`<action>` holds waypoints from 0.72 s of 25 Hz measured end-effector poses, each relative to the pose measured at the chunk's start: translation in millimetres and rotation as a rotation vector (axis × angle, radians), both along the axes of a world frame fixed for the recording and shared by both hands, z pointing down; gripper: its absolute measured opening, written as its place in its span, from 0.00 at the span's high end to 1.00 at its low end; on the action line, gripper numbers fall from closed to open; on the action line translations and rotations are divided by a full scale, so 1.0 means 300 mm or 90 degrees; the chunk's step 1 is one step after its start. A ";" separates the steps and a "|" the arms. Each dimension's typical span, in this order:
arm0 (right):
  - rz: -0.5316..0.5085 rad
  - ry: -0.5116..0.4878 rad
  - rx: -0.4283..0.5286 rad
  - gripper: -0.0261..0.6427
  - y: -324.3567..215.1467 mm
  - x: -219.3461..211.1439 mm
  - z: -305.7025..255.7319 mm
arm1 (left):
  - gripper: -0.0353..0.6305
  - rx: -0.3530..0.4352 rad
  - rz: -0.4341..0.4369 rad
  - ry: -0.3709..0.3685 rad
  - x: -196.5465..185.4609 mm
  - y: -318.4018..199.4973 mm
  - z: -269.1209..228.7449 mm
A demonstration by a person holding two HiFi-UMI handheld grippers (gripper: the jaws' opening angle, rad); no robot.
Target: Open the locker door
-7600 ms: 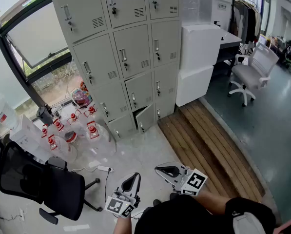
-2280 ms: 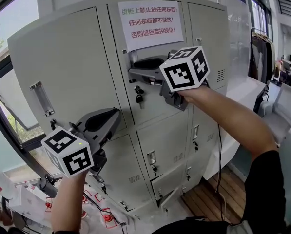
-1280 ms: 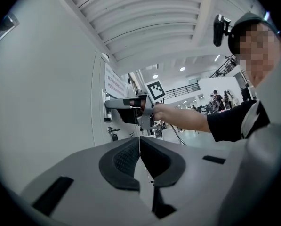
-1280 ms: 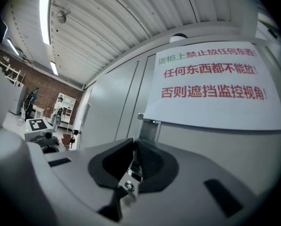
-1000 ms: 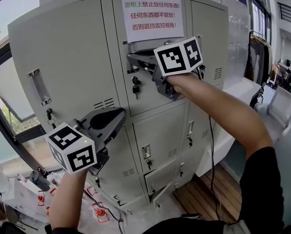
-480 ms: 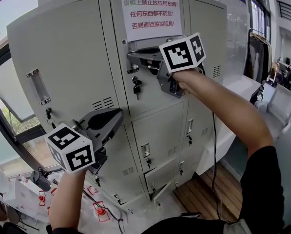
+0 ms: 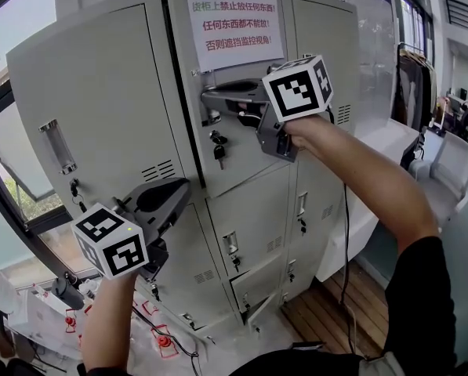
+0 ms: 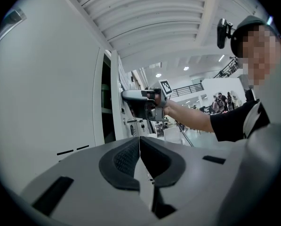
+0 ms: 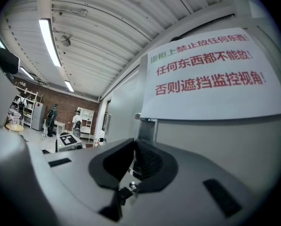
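Change: since half a second earlier the locker door (image 7: 241, 131) has been swung further out from the cabinet, and a dark gap (image 7: 175, 92) is now shown along its left edge; the right gripper (image 7: 208, 100) has been drawn back with it.
Locker door: seen in the top row of the grey cabinet, middle column; it is held ajar, with the left edge standing off the frame and the right edge still at the cabinet.
Notice: a white paper notice (image 7: 235, 20) printed in green and red is fixed to the upper part of the locker door.
Right gripper: held level across the locker door, just below the notice; its jaws are closed on the door handle (image 7: 212, 114) at the door's left edge.
Key: a key (image 7: 217, 149) is seen hanging on the locker door just below the handle.
Left gripper: the left gripper (image 7: 171, 198) is held below and to the left of the locker door, apart from the cabinet; its jaws are pressed together and nothing is held between them.
Neighbouring door: the door (image 7: 92, 108) to the left of the locker door is seen closed.
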State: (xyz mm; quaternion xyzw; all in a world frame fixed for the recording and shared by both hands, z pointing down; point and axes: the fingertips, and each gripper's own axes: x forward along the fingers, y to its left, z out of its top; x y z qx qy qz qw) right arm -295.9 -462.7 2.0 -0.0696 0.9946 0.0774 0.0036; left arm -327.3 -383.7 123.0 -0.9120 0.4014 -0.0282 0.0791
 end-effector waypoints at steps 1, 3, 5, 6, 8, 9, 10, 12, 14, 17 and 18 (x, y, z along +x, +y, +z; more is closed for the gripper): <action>-0.005 0.001 0.000 0.92 0.005 0.006 0.000 | 0.92 0.000 -0.002 0.000 0.002 0.001 0.000; -0.018 0.003 -0.002 0.92 0.017 0.013 0.001 | 0.92 0.000 -0.007 0.002 0.002 0.003 0.000; -0.031 0.005 -0.008 0.92 0.027 0.015 0.005 | 0.92 0.001 -0.012 0.005 0.000 0.004 -0.001; -0.037 0.005 -0.011 0.92 0.030 0.016 0.005 | 0.92 0.000 -0.014 0.007 -0.001 0.004 -0.001; -0.049 0.001 -0.017 0.92 0.035 0.020 0.002 | 0.92 -0.001 -0.019 0.010 -0.001 0.005 -0.002; -0.057 -0.001 -0.019 0.92 0.038 0.022 0.001 | 0.92 -0.002 -0.022 0.012 -0.001 0.005 -0.001; -0.065 -0.002 -0.021 0.92 0.042 0.023 0.001 | 0.92 -0.004 -0.026 0.014 -0.002 0.004 0.001; -0.083 -0.003 -0.023 0.92 0.050 0.023 0.001 | 0.92 -0.008 -0.033 0.020 -0.006 0.000 0.010; -0.095 -0.003 -0.025 0.92 0.050 0.024 0.002 | 0.92 -0.014 -0.042 0.026 -0.011 -0.006 0.023; -0.105 -0.003 -0.025 0.92 0.047 0.029 0.002 | 0.92 -0.022 -0.059 0.035 -0.023 -0.008 0.044; -0.110 -0.002 -0.026 0.92 0.053 0.032 0.002 | 0.92 -0.023 -0.065 0.039 -0.026 -0.004 0.049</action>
